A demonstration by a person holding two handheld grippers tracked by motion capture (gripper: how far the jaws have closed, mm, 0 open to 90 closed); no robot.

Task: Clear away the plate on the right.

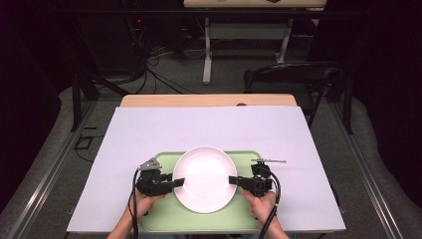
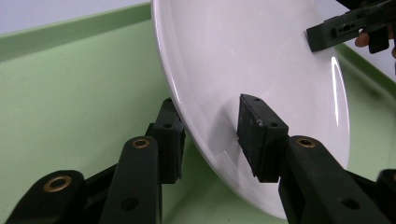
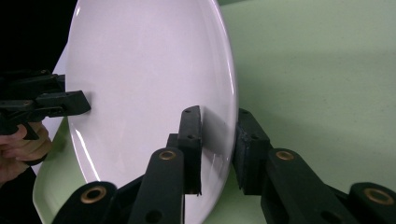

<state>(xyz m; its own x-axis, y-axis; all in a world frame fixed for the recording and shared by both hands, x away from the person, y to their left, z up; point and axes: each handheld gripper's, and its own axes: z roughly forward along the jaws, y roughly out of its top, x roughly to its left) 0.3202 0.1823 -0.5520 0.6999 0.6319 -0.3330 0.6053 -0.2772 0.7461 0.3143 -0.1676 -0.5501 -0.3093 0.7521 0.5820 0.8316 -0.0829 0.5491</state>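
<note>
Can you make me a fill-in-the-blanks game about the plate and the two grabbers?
1. The white plate is over a tray that is ____ in colour.
2. The left gripper pinches the plate's rim, and the right gripper pinches the ____ side.
3. The plate has ____ food on it.
4. The tray lies on a big ____ sheet that covers the table.

Missing words: green; opposite; no; white

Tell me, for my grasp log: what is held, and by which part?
The white plate, pinched at its rim on opposite sides by the left gripper and the right gripper.
</note>
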